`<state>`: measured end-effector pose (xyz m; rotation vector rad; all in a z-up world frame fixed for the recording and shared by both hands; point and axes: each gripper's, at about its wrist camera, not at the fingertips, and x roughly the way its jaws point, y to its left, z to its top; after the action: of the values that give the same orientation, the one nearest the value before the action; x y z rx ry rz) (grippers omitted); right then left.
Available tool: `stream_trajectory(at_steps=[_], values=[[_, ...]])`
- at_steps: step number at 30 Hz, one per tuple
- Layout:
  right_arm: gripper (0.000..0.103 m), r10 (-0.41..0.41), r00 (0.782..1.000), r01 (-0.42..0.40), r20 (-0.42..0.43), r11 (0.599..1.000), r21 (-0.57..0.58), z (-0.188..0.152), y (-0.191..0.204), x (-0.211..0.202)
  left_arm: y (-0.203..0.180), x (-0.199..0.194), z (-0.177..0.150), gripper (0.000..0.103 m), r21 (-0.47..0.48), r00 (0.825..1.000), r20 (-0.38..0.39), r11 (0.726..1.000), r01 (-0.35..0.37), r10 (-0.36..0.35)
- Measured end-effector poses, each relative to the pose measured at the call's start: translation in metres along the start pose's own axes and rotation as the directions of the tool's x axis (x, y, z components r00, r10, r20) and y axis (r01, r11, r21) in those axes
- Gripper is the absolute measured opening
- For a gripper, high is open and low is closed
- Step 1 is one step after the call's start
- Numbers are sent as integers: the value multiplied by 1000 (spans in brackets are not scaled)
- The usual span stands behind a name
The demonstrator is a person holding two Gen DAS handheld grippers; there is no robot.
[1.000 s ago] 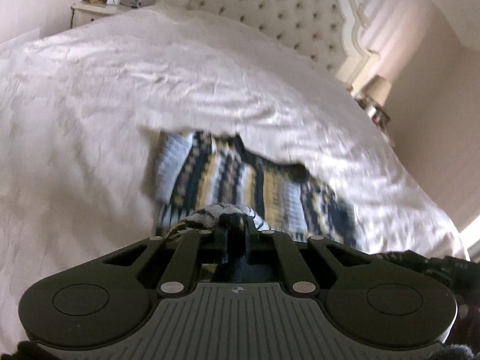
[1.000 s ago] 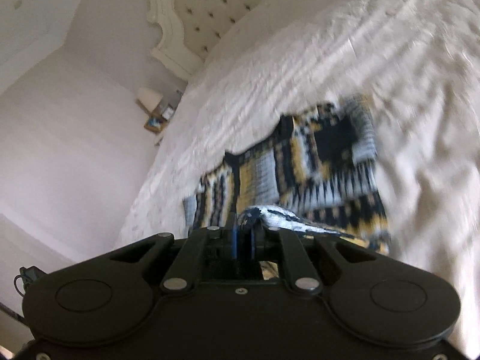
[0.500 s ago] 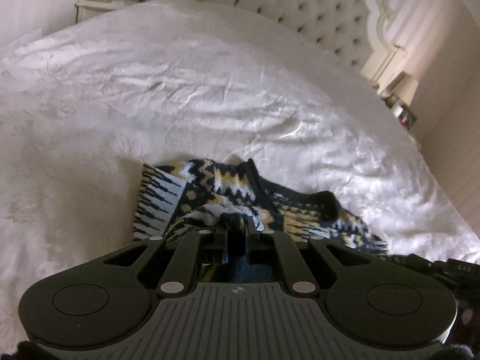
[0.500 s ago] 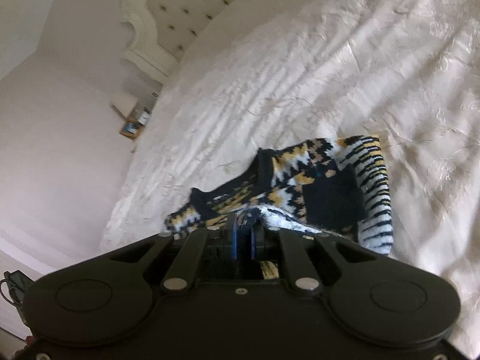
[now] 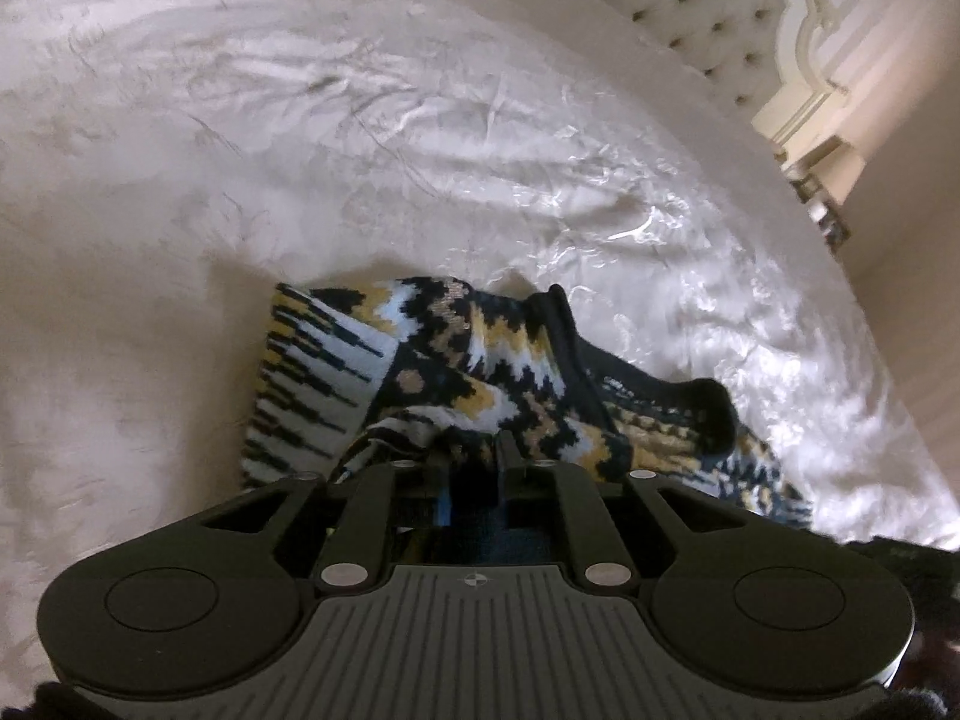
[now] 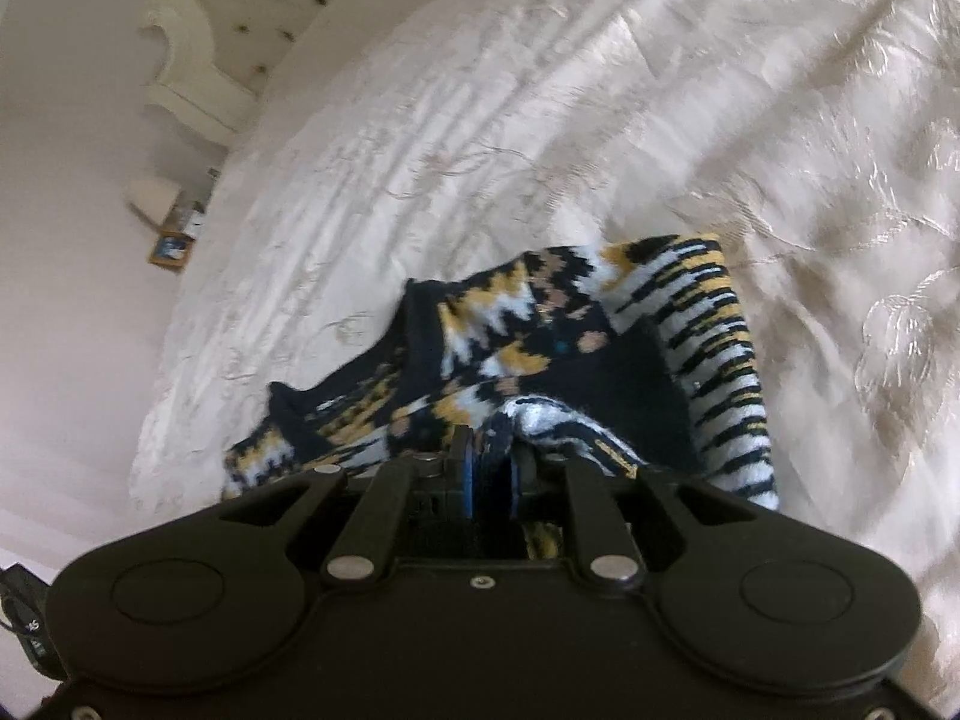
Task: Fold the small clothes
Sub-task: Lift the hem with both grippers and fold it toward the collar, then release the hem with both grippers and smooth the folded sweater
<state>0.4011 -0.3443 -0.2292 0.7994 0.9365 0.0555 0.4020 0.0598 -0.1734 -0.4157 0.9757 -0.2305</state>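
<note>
A small knitted sweater [image 5: 480, 360] in navy, yellow, white and tan patterns lies bunched on the white bedspread [image 5: 300, 150]. My left gripper [image 5: 471, 450] is shut on a fold of its fabric at the near edge. In the right wrist view the same sweater [image 6: 540, 348] lies rumpled, its striped sleeve on the right. My right gripper [image 6: 489, 450] is shut on another fold of it, blue pads pinching the knit. Both grippers are low, close to the bed.
A tufted cream headboard [image 5: 690, 18] stands at the far end of the bed. A bedside table with a lamp and a framed picture [image 6: 171, 246] is beside the bed. The embroidered bedspread [image 6: 720, 120] stretches around the sweater.
Both grippers have come down toward the bed with the sweater held. The sweater, spread out and hanging a second ago, now lies bunched and folded over on the bedspread.
</note>
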Motion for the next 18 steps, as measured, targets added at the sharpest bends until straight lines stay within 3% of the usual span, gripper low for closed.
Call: stream_trajectory(at_steps=[3,4,6,8,14,18], values=[[25,-20,1000,20,-5,1000,12,4,-4,6,7,8,5,31,-23,999,-17,999,37,-38],[28,-28,1000,28,-4,1000,11,4,-4,7,8,9,6,39,-24,999,-24,999,48,-48],[43,-25,1000,25,3,1000,2,5,-3,5,7,8,8,71,-15,999,-14,999,50,-50],[70,-12,1000,12,13,1000,-3,5,-1,3,5,0,11,84,8,999,42,999,33,-34],[76,-14,998,15,67,1000,-10,10,5,-11,6,-23,25,85,34,995,103,999,-20,17],[81,-25,988,33,149,998,-48,6,13,-34,-10,-46,20,85,176,991,106,980,-97,79]])
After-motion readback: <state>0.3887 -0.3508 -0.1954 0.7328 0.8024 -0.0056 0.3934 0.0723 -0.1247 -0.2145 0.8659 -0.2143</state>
